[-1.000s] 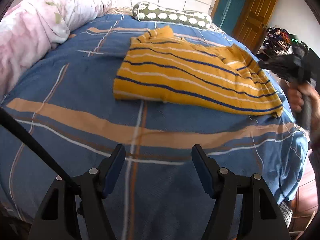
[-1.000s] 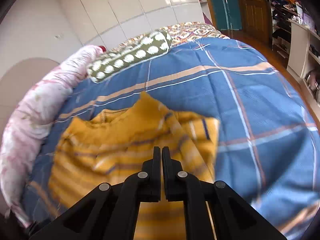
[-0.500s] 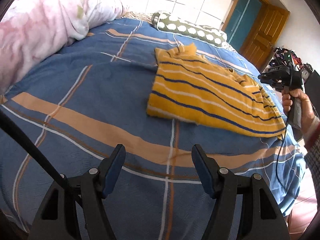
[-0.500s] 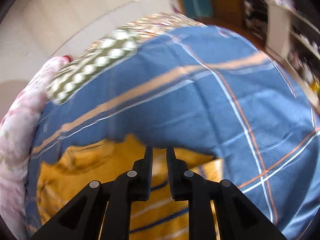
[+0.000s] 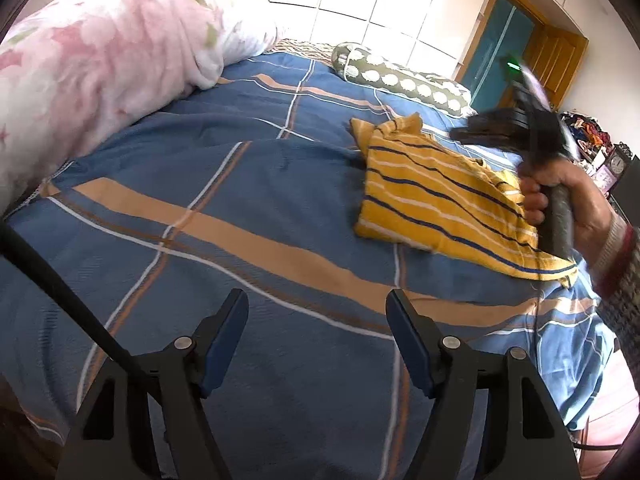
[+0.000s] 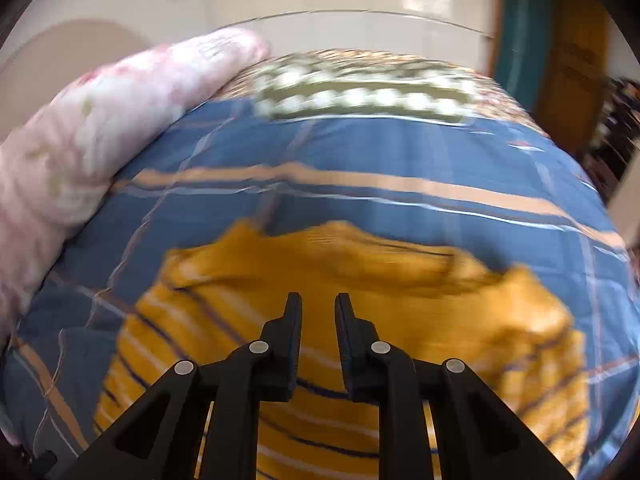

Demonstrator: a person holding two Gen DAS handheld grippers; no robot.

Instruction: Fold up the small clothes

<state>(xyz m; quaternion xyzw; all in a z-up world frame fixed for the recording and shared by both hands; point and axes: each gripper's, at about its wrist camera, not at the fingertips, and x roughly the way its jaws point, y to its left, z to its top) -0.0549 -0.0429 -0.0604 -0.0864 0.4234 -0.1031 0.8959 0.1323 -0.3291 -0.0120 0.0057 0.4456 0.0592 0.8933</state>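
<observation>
Item: yellow striped top (image 5: pixel 436 196), part-folded on the blue bedspread (image 5: pixel 240 184), between folds; your right gripper (image 6: pixel 317 308) hovers above it, jaws just parting, empty; your left gripper (image 5: pixel 316 312) wide, empty; next, likely pinch an edge.

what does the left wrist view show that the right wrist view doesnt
Only the left wrist view shows the left gripper, jaws wide apart over bare bedspread, and the person's right hand gripping the other tool's handle above the shirt.

Only the right wrist view shows the right gripper from behind, jaws slightly apart after just opening, nothing between them, hovering over the shirt.

Both show the yellow striped shirt lying on the blue plaid bedspread, the pink floral quilt and the green dotted bolster.
</observation>
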